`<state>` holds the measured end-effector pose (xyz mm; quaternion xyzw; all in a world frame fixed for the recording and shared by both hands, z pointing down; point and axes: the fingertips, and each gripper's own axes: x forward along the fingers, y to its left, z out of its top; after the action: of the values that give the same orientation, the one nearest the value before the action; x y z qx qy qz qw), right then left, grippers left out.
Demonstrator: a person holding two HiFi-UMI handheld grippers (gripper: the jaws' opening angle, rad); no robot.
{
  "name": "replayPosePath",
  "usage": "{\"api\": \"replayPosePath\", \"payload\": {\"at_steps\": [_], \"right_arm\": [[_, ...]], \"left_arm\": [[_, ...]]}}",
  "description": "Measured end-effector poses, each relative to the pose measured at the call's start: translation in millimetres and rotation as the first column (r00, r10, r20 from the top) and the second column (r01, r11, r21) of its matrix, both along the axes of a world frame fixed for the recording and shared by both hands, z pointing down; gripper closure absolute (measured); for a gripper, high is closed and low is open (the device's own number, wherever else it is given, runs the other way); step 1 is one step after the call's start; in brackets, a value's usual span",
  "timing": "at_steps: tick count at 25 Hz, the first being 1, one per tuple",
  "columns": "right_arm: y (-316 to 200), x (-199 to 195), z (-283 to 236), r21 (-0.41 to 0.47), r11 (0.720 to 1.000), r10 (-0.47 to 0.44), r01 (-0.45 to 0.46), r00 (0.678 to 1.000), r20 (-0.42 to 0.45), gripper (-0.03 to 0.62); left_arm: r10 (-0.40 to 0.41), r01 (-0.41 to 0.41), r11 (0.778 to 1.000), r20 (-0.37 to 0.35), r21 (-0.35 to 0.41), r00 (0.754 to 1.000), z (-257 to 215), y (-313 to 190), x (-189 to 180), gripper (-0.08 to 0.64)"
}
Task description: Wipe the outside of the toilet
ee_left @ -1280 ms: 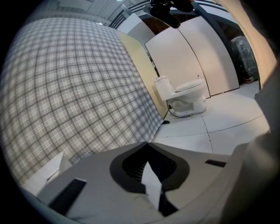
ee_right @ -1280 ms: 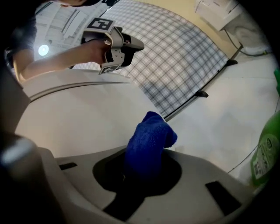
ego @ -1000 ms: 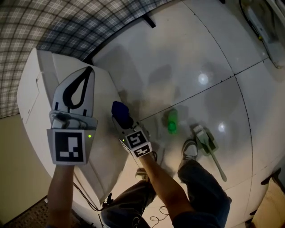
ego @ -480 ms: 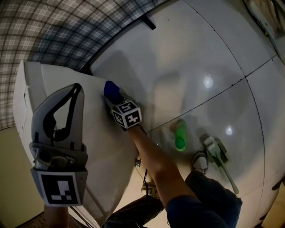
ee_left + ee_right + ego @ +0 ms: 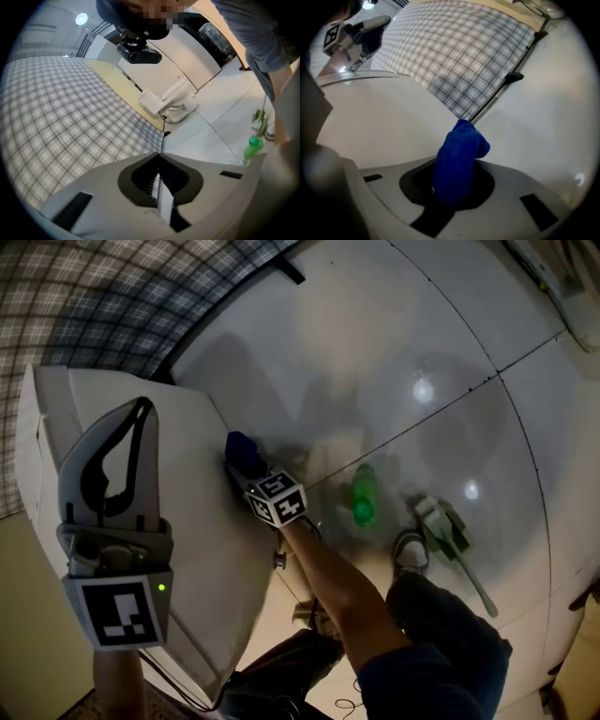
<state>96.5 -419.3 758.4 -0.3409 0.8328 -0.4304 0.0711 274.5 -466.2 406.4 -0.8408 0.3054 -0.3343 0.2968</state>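
The white toilet [image 5: 202, 549] fills the left of the head view. My right gripper [image 5: 247, 463] is shut on a blue cloth [image 5: 240, 448], which presses against the toilet's right outer side [image 5: 379, 122]. In the right gripper view the blue cloth [image 5: 459, 157] sticks up from between the jaws and hides their tips. My left gripper [image 5: 139, 407] hangs above the toilet's top, jaws closed together with nothing between them. The left gripper [image 5: 159, 157] faces the checked wall and the floor.
A green bottle [image 5: 362, 495] and a green-and-white brush [image 5: 448, 535] lie on the glossy white floor to the right, next to the person's shoe [image 5: 407, 554]. The checked wall [image 5: 112, 296] runs behind the toilet. A second toilet [image 5: 171, 101] stands farther off.
The right gripper slid the blue cloth up along the toilet's side, then back down a little. The left gripper sank lower in the head view.
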Motion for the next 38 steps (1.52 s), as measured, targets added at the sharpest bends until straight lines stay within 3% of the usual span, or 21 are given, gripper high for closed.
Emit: {"api": "replayPosePath", "payload": {"at_steps": [3,8,13,19,26,31,35,38], "right_arm": [[63.9,10.6,-6.6,-0.045,0.999,-0.017,0.016,1.000,-0.020,0.518],[152.2,13.9,-13.2,-0.128,0.991,-0.041,0.036,0.998,-0.038,0.518],[162.9,21.9,-25.5,-0.123,0.992,-0.011,0.004,0.998,-0.057,0.518],[141.4,52.2,-105.5,-0.050,0.994,0.097,-0.101,0.992,-0.079,0.518],[138.0,80.3,-240.7,0.085,0.982,0.179,-0.169,0.974,-0.138,0.518],[147.4,94.2,-348.5,0.208,0.956,0.245,-0.206,0.952,-0.185,0.518],[160.0,105.2,-438.6,0.328,0.918,0.303,-0.224,0.929,-0.213,0.518],[173.3,111.9,-485.4,0.380,0.894,0.339,-0.236,0.912,-0.231,0.518]], "left_arm": [[-0.011,0.011,1.000,-0.026,-0.001,1.000,-0.5,0.3,0.5,0.545],[-0.041,0.039,0.997,-0.036,-0.071,0.998,8.5,1.3,-3.3,0.545],[-0.040,0.036,0.996,-0.056,-0.084,0.998,6.2,13.6,1.3,0.545],[-0.074,0.049,0.988,-0.171,-0.147,0.983,-35.9,44.7,10.0,0.545],[-0.135,0.089,0.973,-0.213,-0.212,0.968,-105.4,86.4,-11.2,0.545],[-0.195,0.128,0.959,-0.264,-0.252,0.944,-158.2,129.2,-45.9,0.545],[-0.233,0.143,0.943,-0.290,-0.299,0.928,-196.0,159.5,-57.5,0.545],[-0.239,0.139,0.946,-0.338,-0.293,0.910,-220.4,175.6,-63.4,0.545]]}}
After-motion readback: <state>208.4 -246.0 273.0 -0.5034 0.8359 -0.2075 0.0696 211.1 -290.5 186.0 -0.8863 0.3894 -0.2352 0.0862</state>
